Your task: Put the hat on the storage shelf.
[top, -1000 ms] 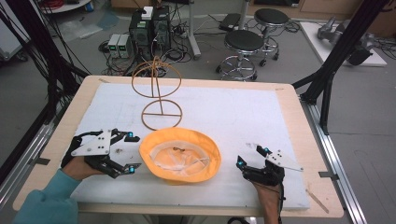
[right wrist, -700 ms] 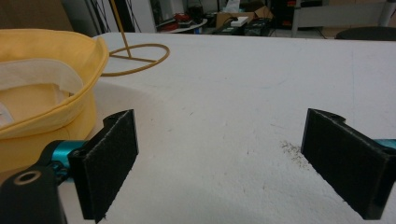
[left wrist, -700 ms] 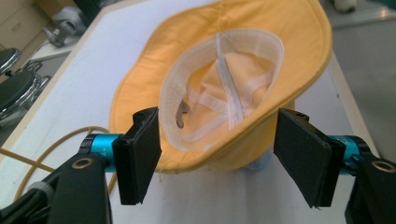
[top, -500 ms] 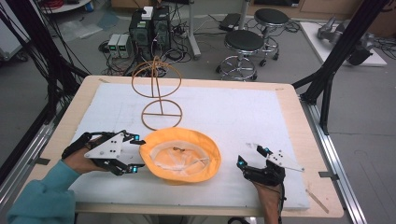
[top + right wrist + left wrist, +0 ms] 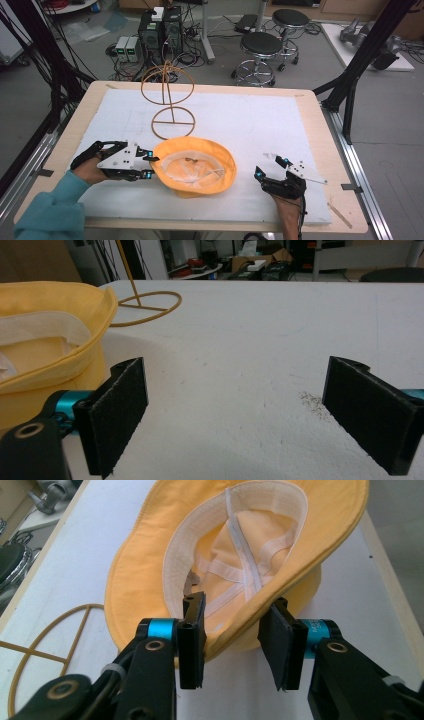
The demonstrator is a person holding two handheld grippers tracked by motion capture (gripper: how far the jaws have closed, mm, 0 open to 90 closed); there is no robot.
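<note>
We see the yellow hat (image 5: 194, 166) lying crown-down, opening upward, in the lower middle of the high view, and the relation that matters is at its left edge: the left tool (image 5: 146, 166) sits right at the brim, and in the left gripper view (image 5: 234, 635) its jaws stand apart with the near brim rising between them, not yet pinched. The hat is roughly round, so it has no real long axis; its brim runs across the jaws' gap. We judge that closing would catch the brim from this side. The right tool (image 5: 270, 170) rests at the lower right of the high view, well apart from the hat; its own view (image 5: 235, 415) shows the jaws wide apart over bare white cloth, with the hat at the frame's left edge. The left one is clearly nearer. The desk (image 5: 310, 105) carries a white mat, and a wire hat stand (image 5: 169, 100) stands just beyond the hat, toward upper centre. Behind the desk we see stools (image 5: 262, 47), cables and boxed equipment on a grey floor.
</note>
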